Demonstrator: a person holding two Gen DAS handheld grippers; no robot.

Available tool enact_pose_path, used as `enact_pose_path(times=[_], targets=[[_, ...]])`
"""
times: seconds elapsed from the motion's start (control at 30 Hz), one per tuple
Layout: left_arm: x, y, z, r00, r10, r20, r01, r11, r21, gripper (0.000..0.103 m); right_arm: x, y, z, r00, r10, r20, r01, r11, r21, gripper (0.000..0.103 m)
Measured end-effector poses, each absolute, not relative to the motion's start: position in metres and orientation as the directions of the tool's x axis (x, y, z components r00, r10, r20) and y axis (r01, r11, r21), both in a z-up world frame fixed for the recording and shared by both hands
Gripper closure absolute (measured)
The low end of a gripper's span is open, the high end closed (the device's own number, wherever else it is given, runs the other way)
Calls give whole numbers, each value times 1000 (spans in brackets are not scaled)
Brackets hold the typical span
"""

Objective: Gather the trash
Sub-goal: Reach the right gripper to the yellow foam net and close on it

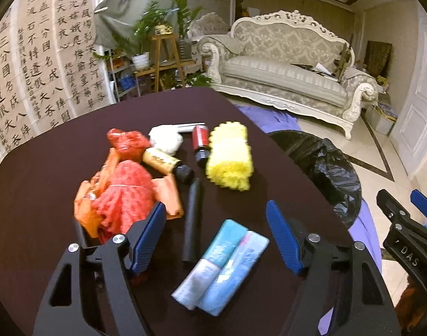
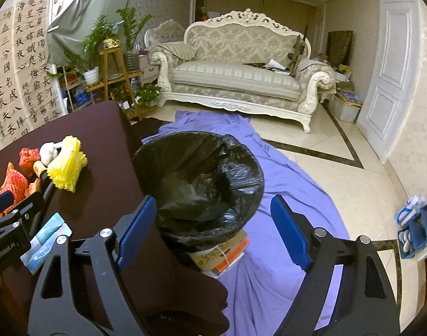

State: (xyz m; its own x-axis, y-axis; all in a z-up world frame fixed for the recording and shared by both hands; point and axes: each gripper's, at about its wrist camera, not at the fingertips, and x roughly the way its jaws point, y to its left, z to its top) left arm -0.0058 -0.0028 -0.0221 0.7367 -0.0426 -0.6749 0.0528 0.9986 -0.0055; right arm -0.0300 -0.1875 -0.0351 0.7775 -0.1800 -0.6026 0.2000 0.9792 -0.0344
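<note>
Trash lies on a dark table (image 1: 45,168): red and orange foam nets (image 1: 121,204), a yellow foam net (image 1: 230,156), a white wad (image 1: 166,138), a red bottle (image 1: 200,140), a tan bottle with a black cap (image 1: 164,163), a black tube (image 1: 193,221) and blue tissue packs (image 1: 222,266). My left gripper (image 1: 216,224) is open above the tissue packs and the tube. My right gripper (image 2: 213,218) is open and empty over the black-lined bin (image 2: 199,184), beside the table. The right gripper also shows in the left wrist view (image 1: 403,204).
The bin (image 1: 319,165) stands on boxes (image 2: 222,254) on a purple sheet (image 2: 283,196) right of the table. A sofa (image 2: 236,75) and plant stand (image 2: 115,70) are at the back. A blue box (image 2: 417,229) sits on the floor at right.
</note>
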Motion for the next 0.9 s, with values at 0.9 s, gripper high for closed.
enact_pose_path(times=[0.9], targets=[[-18, 151, 3, 702, 180, -689, -260, 965, -13, 31, 38, -65, 13, 792, 62, -608, -107, 994, -38, 34]])
